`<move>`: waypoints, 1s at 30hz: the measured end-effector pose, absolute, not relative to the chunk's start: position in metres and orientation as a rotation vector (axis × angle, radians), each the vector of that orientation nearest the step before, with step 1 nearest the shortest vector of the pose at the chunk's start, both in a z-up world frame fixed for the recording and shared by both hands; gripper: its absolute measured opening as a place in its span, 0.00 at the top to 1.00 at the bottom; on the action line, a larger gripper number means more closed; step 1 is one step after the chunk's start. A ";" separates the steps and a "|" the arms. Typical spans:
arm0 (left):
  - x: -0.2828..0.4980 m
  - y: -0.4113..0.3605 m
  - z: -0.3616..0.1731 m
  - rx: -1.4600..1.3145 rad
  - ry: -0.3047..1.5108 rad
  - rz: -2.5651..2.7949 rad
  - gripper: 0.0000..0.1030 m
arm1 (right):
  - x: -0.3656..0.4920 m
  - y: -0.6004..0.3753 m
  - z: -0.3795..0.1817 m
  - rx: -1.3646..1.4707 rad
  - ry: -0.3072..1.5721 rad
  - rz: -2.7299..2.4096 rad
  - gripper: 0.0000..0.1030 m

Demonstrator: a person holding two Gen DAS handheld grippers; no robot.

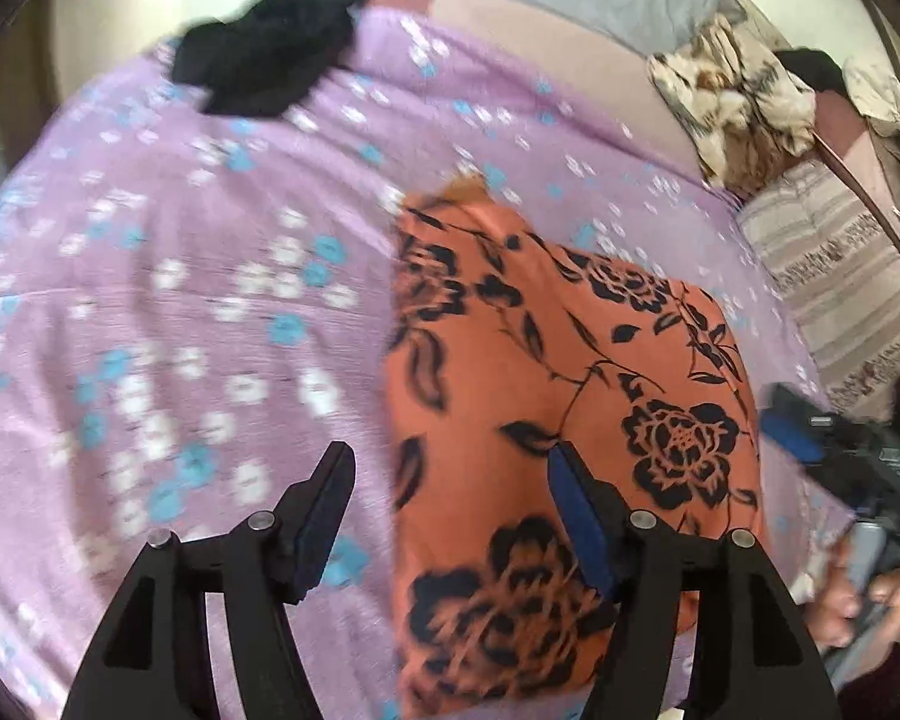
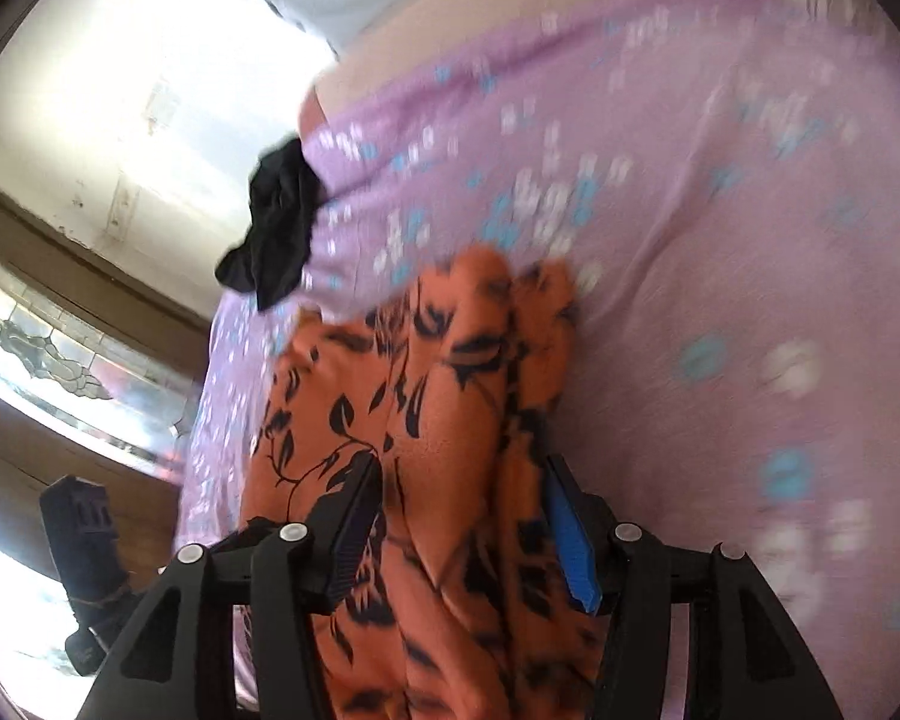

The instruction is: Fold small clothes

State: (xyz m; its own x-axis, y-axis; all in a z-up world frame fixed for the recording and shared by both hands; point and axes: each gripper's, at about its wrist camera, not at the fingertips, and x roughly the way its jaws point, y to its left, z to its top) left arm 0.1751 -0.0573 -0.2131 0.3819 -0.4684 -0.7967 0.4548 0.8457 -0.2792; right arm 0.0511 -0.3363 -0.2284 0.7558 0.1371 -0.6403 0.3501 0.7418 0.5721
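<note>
A bed under a lilac flowered sheet [image 1: 210, 276] fills the room, bearing a folded orange floral garment [image 1: 570, 420] and a black garment [image 1: 270, 54] at its far edge, while the left hand-held gripper [image 1: 450, 480] and right hand-held gripper [image 2: 459, 492] both gape, unclamped, over the orange cloth.

An orange garment [image 1: 546, 420] printed with black roses lies on a lilac sheet [image 1: 180, 300] dotted with white and blue flowers. At eleven o'clock, a plain black cloth [image 1: 264, 54].
</note>
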 end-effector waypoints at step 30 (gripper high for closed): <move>0.013 -0.011 -0.013 0.111 0.436 -0.324 0.02 | -0.081 -0.223 -0.034 0.268 0.500 -0.205 0.35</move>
